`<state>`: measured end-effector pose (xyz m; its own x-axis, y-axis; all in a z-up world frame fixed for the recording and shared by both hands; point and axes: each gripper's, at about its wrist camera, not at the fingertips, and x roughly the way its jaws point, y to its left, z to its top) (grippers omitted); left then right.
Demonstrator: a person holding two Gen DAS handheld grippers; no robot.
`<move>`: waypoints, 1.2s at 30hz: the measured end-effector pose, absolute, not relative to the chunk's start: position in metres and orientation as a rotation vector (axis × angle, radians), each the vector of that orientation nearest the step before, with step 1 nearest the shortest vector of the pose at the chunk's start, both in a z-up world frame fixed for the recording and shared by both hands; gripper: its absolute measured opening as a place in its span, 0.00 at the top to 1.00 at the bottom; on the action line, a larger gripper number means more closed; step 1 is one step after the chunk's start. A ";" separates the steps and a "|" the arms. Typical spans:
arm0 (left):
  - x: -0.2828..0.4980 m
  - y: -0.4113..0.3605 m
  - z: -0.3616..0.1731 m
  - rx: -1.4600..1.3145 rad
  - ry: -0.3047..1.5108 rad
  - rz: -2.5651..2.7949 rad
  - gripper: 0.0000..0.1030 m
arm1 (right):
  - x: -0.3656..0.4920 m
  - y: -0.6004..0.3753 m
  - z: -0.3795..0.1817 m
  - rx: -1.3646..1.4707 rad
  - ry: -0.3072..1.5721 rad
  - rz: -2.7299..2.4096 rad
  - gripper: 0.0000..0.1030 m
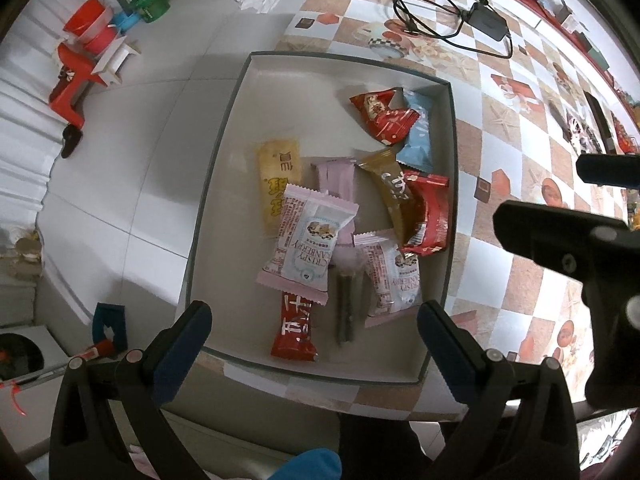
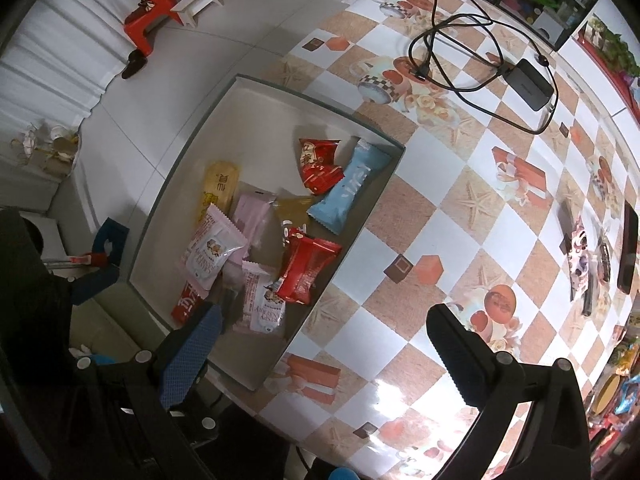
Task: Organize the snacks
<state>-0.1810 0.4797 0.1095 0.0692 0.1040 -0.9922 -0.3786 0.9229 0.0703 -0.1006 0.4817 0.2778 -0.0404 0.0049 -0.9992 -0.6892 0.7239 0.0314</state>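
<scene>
Left wrist view: the left gripper (image 1: 314, 334) hangs with fingers spread wide and empty at the bottom of the frame, over a shallow box (image 1: 218, 168) of snack packets (image 1: 306, 240) at centre.

Right wrist view: the right gripper (image 2: 324, 334), fingers released, hovers over the checkered worktop (image 2: 460, 216); the box sits centre-left.

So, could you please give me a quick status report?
Both hand-held grippers open, empty: left, right. Snacks piled in box. More snacks loose on table. Nothing blocking.
</scene>
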 end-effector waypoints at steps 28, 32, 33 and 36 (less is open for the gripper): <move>-0.191 0.480 0.113 -0.241 1.452 0.371 0.00 | -0.111 0.487 0.283 -0.658 1.471 0.605 0.00; -0.190 0.480 0.113 -0.239 1.455 0.371 0.00 | -0.113 0.488 0.282 -0.665 1.467 0.609 0.00; -0.190 0.480 0.113 -0.236 1.456 0.372 0.00 | -0.114 0.489 0.282 -0.666 1.467 0.611 0.00; -0.190 0.480 0.112 -0.238 1.457 0.374 0.00 | -0.115 0.490 0.282 -0.668 1.467 0.614 0.00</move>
<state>-0.1898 0.4798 0.1123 0.0714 0.1026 -0.9922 -0.3877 0.9193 0.0672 -0.1148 0.4897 0.2816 0.0198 -0.0279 -0.9994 -0.7317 0.6808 -0.0335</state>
